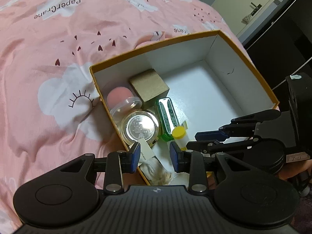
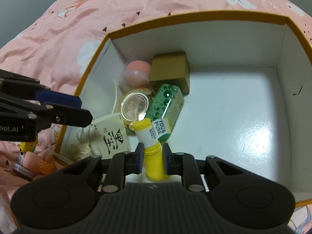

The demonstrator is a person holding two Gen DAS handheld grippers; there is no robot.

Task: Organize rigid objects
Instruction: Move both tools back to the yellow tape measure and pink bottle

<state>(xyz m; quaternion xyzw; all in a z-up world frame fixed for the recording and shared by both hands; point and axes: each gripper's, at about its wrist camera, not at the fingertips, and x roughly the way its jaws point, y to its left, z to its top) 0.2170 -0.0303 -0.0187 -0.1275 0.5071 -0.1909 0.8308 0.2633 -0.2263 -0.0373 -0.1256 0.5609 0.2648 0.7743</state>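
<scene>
From the left wrist camera, the left gripper (image 1: 155,157) hangs open and empty over the near corner of an orange-rimmed box (image 1: 253,72) set on a pink bed cover (image 1: 58,39). Inside the box, packed toward that corner, lie a brown carton (image 1: 149,86), a pink ball in a clear tub (image 1: 120,99), a round gold compact (image 1: 140,126) and a green packet (image 1: 166,115).

From the right wrist camera, the right gripper (image 2: 153,155) clasps a yellow-capped tube (image 2: 151,144) low in the box, beside a white carton with calligraphy (image 2: 115,134). Most items appear stowed; a few small things (image 2: 29,161) outside the box's near wall seem left. The crowded corner may hinder placing the tube.
</scene>
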